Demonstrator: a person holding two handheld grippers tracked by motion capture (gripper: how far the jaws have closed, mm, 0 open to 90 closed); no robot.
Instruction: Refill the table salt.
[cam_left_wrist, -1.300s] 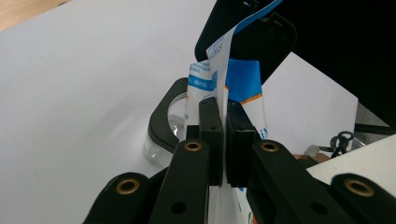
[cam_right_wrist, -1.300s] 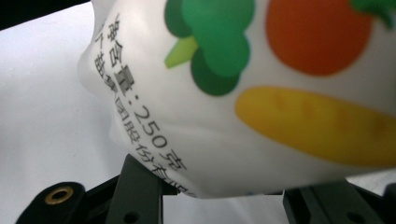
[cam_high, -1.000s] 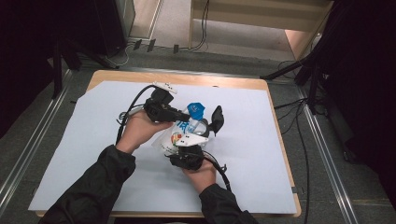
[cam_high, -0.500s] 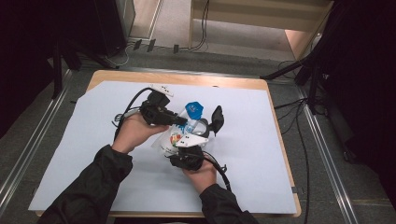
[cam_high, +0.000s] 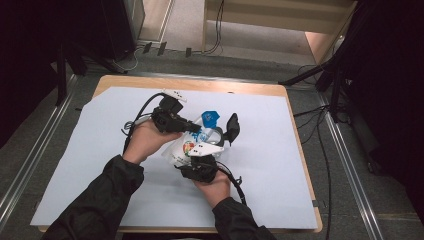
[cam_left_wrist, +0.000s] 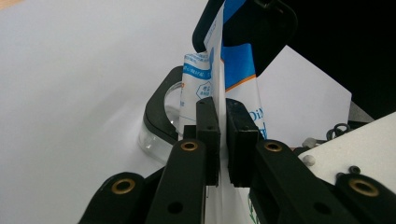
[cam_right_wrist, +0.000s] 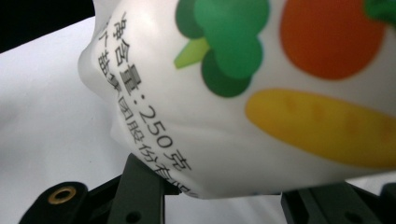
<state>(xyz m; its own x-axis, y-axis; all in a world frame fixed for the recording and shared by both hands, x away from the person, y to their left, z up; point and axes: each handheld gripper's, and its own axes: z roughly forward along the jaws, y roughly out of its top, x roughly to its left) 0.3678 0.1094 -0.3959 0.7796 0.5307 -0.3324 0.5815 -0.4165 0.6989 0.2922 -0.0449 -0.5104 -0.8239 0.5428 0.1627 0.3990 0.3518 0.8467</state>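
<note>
A white pouch (cam_high: 186, 148) printed with vegetables and a blue top (cam_high: 210, 118) is held over the table's middle by both grippers. My left gripper (cam_high: 187, 127) is shut on the pouch's thin upper edge (cam_left_wrist: 219, 70), its pads (cam_left_wrist: 208, 121) pressed flat on the film. My right gripper (cam_high: 199, 152) comes in from below, its jaws spread around the bulging lower body of the pouch (cam_right_wrist: 261, 93); its fingertips are hidden behind the pouch. A clear container with a black rim (cam_left_wrist: 159, 109) stands just beyond the pouch, its black lid (cam_high: 232, 127) raised.
A white sheet (cam_high: 300, 165) covers the wooden table (cam_high: 295, 107). Cables trail from both grippers over the sheet. Black stands and more cables sit on the floor to the right and behind the table.
Both hands and the pouch have shifted only slightly. Both grippers keep hold of the pouch.
</note>
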